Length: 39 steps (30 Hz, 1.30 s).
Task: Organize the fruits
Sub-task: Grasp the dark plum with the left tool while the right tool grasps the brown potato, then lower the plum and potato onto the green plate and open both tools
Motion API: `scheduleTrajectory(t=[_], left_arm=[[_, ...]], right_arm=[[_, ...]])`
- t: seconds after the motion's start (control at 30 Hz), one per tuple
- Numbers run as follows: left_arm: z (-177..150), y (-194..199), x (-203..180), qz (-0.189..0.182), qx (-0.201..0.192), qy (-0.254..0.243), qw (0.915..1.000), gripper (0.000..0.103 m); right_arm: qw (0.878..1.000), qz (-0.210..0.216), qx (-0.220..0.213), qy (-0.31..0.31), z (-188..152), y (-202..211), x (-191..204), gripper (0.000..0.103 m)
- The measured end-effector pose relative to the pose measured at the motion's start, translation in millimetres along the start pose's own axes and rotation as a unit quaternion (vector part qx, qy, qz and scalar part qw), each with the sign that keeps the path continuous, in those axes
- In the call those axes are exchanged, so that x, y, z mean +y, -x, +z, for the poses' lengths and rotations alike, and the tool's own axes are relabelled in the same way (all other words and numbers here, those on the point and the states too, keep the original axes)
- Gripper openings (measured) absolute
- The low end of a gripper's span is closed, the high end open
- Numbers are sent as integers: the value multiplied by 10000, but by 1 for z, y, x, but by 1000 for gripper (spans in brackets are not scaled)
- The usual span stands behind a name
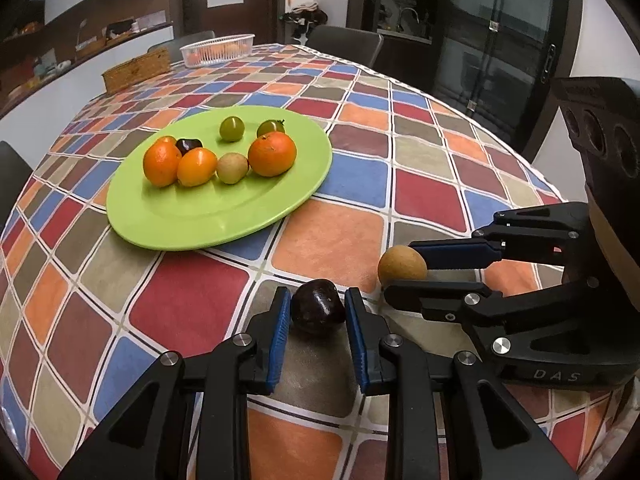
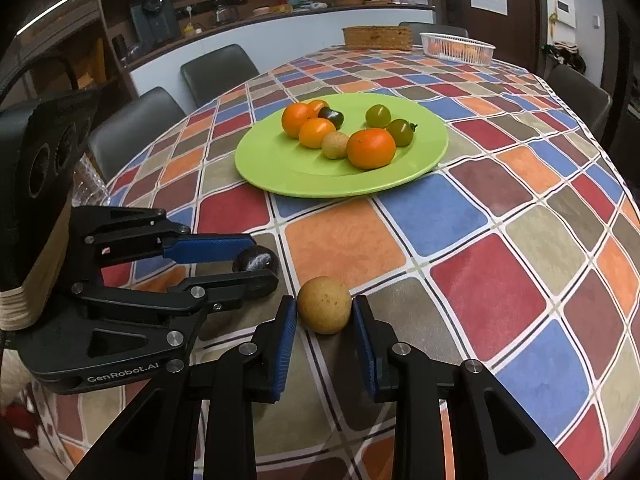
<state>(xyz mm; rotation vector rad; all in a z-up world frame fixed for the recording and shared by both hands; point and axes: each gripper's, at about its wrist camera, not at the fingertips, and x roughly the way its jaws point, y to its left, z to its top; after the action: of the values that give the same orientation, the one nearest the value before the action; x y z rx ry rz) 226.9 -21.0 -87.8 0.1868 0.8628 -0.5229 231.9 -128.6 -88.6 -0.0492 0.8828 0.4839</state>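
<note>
Fruits lie on checkered tablecloth point(image 1: 328, 236); left tongs point(image 1: 318, 308) bracket dark fruit point(image 1: 318, 312), right tongs point(image 2: 324, 312) pinch tan fruit point(image 2: 324, 310).

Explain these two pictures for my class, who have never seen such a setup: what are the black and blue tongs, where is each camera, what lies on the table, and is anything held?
No robot here: a person holds one two-finger tool in each hand, each carrying a forward-looking camera. The left view shows the left tool around a dark fruit; the right view shows the right tool around a tan fruit. Both fruits sit on the checked tablecloth, and the fingers look close against them, though a firm grip is unclear. Beyond lies a green plate of oranges and small fruits.
</note>
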Motion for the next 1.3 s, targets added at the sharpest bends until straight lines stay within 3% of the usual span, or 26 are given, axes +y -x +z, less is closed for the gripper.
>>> scheduleTrajectory(t=[0.7, 1.3], left_arm=[[13, 61, 0, 506, -589, 413, 9961, 28], [55, 78, 32, 985, -1071, 671, 9871, 28]], right_arm=[[9975, -110, -699, -92, 20, 47, 11, 30], [9910, -369, -1287, -31, 74, 55, 15, 30]])
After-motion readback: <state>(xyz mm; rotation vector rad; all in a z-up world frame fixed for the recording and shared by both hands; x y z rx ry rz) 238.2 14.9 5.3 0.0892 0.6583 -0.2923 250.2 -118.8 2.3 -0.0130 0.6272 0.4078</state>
